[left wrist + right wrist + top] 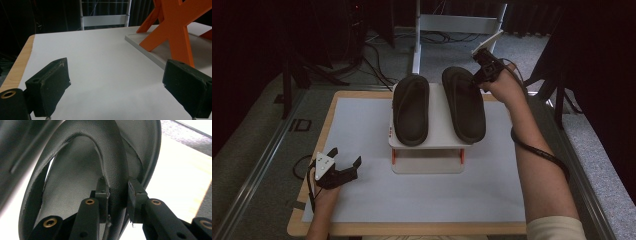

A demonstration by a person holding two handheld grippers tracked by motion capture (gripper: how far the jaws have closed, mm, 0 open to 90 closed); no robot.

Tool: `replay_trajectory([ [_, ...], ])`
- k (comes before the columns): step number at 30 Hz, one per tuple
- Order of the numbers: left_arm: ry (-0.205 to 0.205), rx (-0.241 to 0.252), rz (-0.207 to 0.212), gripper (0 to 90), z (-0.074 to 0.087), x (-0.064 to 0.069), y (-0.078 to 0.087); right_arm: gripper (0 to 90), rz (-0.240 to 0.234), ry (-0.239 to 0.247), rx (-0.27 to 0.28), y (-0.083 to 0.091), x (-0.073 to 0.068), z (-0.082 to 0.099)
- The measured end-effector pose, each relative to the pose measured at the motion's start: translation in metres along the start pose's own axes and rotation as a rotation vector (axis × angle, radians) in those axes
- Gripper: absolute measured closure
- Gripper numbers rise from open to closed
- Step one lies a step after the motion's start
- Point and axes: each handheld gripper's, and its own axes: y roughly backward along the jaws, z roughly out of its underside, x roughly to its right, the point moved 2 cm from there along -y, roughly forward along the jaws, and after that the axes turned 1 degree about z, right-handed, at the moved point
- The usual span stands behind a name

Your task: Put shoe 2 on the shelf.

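The right gripper (117, 202) is clamped on the strap (110, 167) of the right-hand slipper (463, 104), 1 of 2 dark slippers on a small white rack (427, 142) at the far middle of the table (362, 200). In the right gripper view its 2 black jaws pinch the strap's outer arm from either side, with the footbed curving away just ahead of them and the pale shelf showing beyond the sole's edge.

From the high view, this gripper (484, 67) reaches in at the slipper's far end, and the slipper's long axis runs back from the jaws toward the person. A lift would likely raise the far end first, the near end trailing low over the shelf.

Just beside the held slipper, on its left, lies the second slipper (411, 109), nearly parallel and apart from it by a narrow gap. It is no closer to the other hand: the left gripper (343, 166) sits well apart at the near left of the table, jaws spread wide and holding nothing.

The left gripper view shows those open jaws over bare white tabletop, with the rack's orange legs (175, 32) ahead and to the right. By this reading the right hand does the work and the left waits.
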Motion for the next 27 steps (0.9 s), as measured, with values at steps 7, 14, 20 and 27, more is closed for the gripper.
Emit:
replay_trajectory([
  [7,0.0,0.001,0.002,7.0,0.0,0.0,0.0,73.8,-0.017,0.014,-0.029,-0.014,-0.019,-0.007],
  [14,-0.001,0.001,0.004,7.0,0.0,0.0,0.0,73.8,-0.02,0.014,-0.054,-0.026,-0.024,-0.008],
  [20,0.001,-0.001,0.003,7.0,0.0,0.0,0.0,73.2,-0.029,0.013,-0.072,-0.031,-0.027,-0.008],
  [27,0.001,-0.001,0.003,7.0,0.0,0.0,0.0,67.7,-0.071,0.003,-0.064,-0.031,-0.029,-0.007],
])
